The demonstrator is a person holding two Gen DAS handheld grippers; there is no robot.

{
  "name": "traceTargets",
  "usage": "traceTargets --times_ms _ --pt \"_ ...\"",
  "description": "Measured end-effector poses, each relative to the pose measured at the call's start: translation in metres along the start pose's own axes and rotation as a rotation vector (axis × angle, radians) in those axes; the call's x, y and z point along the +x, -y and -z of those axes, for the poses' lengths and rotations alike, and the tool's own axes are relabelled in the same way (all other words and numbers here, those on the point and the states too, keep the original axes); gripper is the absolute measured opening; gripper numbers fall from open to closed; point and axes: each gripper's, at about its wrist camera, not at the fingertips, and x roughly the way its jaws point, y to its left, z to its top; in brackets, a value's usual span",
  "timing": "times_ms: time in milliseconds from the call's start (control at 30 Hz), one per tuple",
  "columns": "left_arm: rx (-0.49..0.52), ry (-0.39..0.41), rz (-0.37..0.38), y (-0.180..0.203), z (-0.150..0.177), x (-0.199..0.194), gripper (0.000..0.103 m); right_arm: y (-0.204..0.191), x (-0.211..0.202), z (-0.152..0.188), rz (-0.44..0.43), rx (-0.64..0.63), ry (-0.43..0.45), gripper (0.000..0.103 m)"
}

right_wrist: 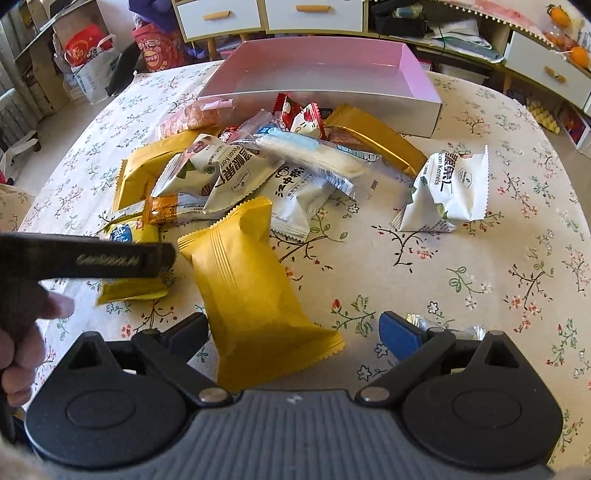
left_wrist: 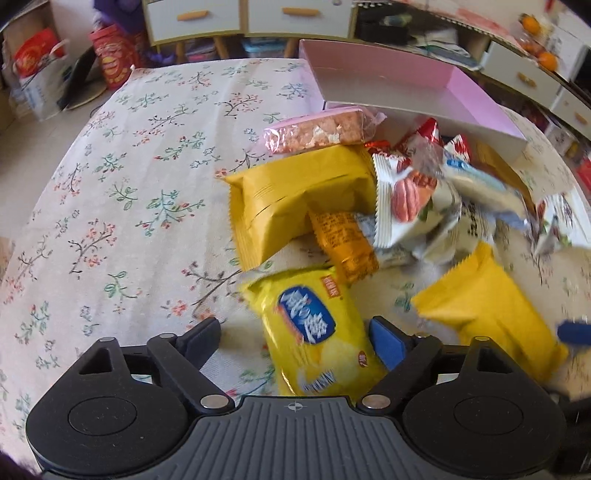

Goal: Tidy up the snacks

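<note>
A pile of wrapped snacks (right_wrist: 258,162) lies on the flowered tablecloth in front of an open pink box (right_wrist: 317,70), which also shows in the left wrist view (left_wrist: 399,81). My left gripper (left_wrist: 295,332) is open, its jaws on either side of a bright yellow packet with a blue logo (left_wrist: 314,332). My right gripper (right_wrist: 295,328) is open around a plain yellow packet (right_wrist: 251,295); that packet shows in the left wrist view (left_wrist: 487,306). The left gripper's body (right_wrist: 85,258) crosses the right wrist view at the left.
A white pecan packet (right_wrist: 450,188) lies apart at the right. A pink cereal bar (left_wrist: 317,133) lies at the box's near wall. Cabinets with drawers (right_wrist: 269,14) and red bags (left_wrist: 114,55) stand beyond the table's far edge.
</note>
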Motion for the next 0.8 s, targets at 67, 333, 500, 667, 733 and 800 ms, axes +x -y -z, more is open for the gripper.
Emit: traceTargets --times_ms 67,333,500,667,733,800 --pt "0.030 0.008 0.004 -0.006 0.005 -0.003 0.083 0.000 0.002 -0.001 -0.012 -0.001 -0.001 0.099" --pt "0.066 0.055 0.044 -0.015 0.010 -0.007 0.068 -0.010 0.009 -0.004 -0.031 -0.043 0.014 0.099" --pt "0.080 0.081 0.063 -0.014 0.012 -0.009 0.056 -0.018 0.015 -0.002 -0.029 -0.089 0.030 0.096" --pt "0.097 0.096 0.081 -0.010 0.017 -0.013 0.048 -0.024 0.019 0.002 0.001 -0.153 0.063 0.085" --pt "0.083 0.093 0.093 -0.012 0.016 -0.014 0.047 -0.026 0.018 0.004 0.010 -0.178 0.082 0.074" --pt "0.065 0.097 0.100 -0.014 0.015 -0.017 0.044 -0.027 0.015 0.004 -0.002 -0.185 0.092 0.056"
